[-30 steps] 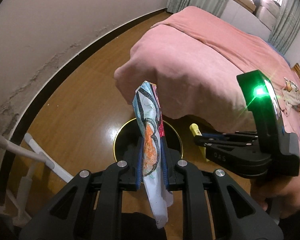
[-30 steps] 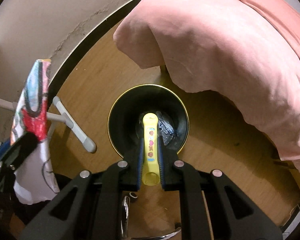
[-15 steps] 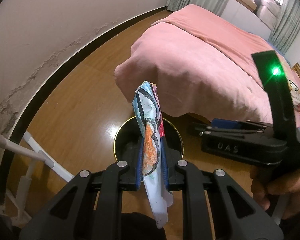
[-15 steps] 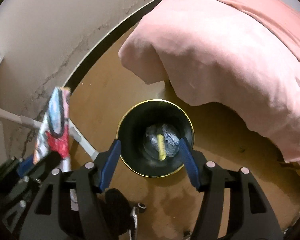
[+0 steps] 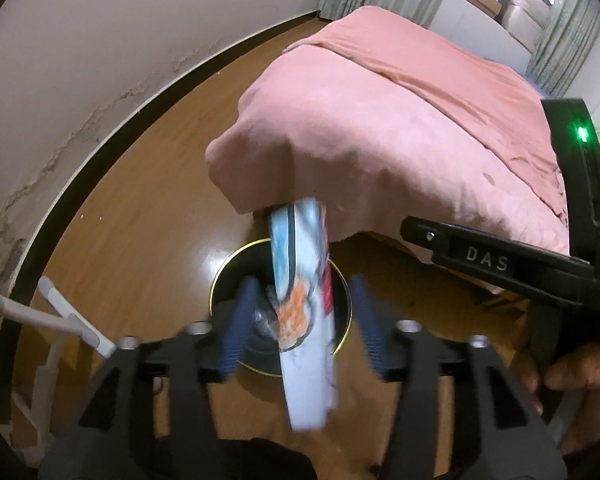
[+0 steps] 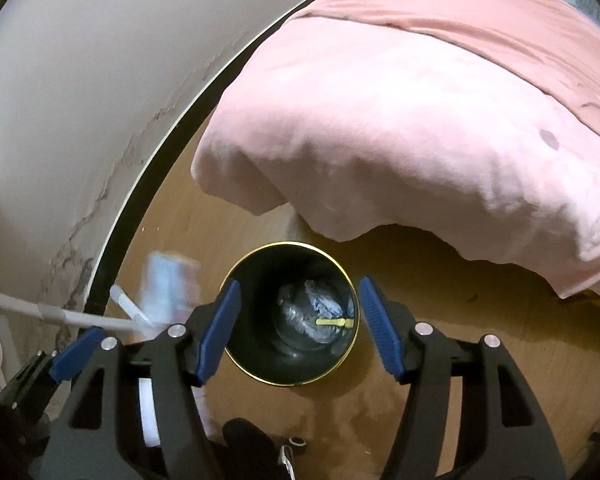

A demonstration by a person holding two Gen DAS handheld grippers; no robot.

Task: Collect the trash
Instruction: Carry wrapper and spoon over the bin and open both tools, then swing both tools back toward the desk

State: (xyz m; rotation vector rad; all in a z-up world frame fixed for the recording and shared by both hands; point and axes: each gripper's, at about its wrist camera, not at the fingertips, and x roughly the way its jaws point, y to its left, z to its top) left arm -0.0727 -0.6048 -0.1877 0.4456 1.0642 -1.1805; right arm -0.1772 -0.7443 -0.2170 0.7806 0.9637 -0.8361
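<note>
A black bin with a gold rim stands on the wooden floor below both grippers. My left gripper hangs over it, its jaws opening. A colourful printed wrapper hangs blurred between the pads, touching neither. In the right wrist view the same wrapper is a pale blur left of the bin. My right gripper is open and empty above the bin's rim. A yellow tube lies inside on crumpled silvery trash. From the left wrist view, the right gripper reaches in from the right.
A bed under a pink cover overhangs the floor just behind the bin. A wall with a black skirting curves along the left. A white tubular frame stands at lower left. A hand holds the right gripper.
The right gripper opened, dropped the yellow tube into the bin and rose. The left jaws, shut on the wrapper until now, have spread and the wrapper is slipping down.
</note>
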